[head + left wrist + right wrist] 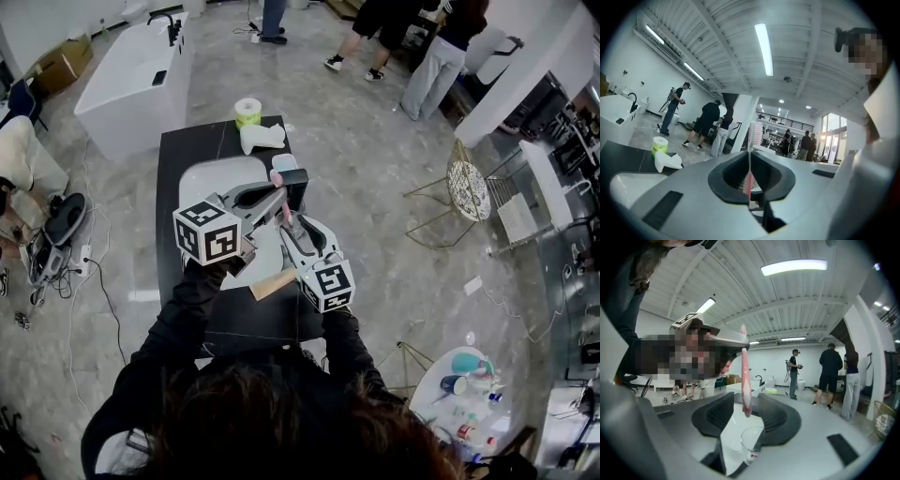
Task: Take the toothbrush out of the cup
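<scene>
Pink toothbrush (748, 183) is held upright in the clenched fingers (729, 176) of the left gripper (282, 200), its lower end apparently clear of the glass cup (752, 441), seen just below the released fingers (715, 416) of the right gripper (744, 419). A straight lift is advised, so the rim is not clipped.

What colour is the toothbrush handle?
The slim plastic toothbrush is pink; right gripper view shows it best.

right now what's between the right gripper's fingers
right gripper view: the lower end of the pink plastic toothbrush hangs between the open fingers, clear glass cup below
</scene>
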{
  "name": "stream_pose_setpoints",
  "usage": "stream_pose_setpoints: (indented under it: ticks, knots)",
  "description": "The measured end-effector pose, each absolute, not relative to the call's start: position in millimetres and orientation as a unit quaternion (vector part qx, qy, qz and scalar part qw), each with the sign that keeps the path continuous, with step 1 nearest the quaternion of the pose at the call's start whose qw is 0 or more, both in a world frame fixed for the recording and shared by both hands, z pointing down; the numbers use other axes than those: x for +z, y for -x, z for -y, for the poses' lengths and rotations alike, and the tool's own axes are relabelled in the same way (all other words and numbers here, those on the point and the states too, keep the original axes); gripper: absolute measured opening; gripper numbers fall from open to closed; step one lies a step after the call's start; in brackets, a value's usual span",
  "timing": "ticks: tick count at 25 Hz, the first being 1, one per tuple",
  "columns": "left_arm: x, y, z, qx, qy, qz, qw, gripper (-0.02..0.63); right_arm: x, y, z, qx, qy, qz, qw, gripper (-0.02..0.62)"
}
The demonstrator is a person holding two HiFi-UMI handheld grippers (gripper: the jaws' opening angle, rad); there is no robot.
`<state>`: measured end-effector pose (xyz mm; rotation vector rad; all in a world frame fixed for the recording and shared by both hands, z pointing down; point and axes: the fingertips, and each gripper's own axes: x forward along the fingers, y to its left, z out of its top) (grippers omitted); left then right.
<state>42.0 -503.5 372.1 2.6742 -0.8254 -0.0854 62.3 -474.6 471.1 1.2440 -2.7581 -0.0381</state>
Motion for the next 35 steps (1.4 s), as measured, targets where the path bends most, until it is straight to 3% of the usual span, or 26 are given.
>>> stream_pose_setpoints:
  ticks: [11,17,26,27,29,35]
  knots:
    - [368,-56,489,-0.006,-0.953,0.262,0.154,0.019,472,-51,473,-0.026,-0.403,0.912,0.077,0.147]
    - [370,-55,488,0.0,-0.954,0.253,0.16,0.019,473,-53,473,-0.028,-0.406,0.91,0.085,0.081]
    - [369,-56,484,-0.004,-0.962,0.247,0.117,0.024,471,-55,475,-0.028,-0.413,0.907,0.078,0.072]
    - [369,-57,483,-0.005,-0.963,0.245,0.113,0.063,470,-56,475,-0.027,-0.415,0.906,0.075,0.071]
    - [369,-60,481,-0.008,-0.966,0.238,0.105,0.209,468,-58,477,-0.023,-0.421,0.904,0.07,0.071]
    - [375,-55,479,0.006,-0.967,0.245,0.065,0.224,461,-68,485,-0.021,-0.442,0.895,0.052,0.071]
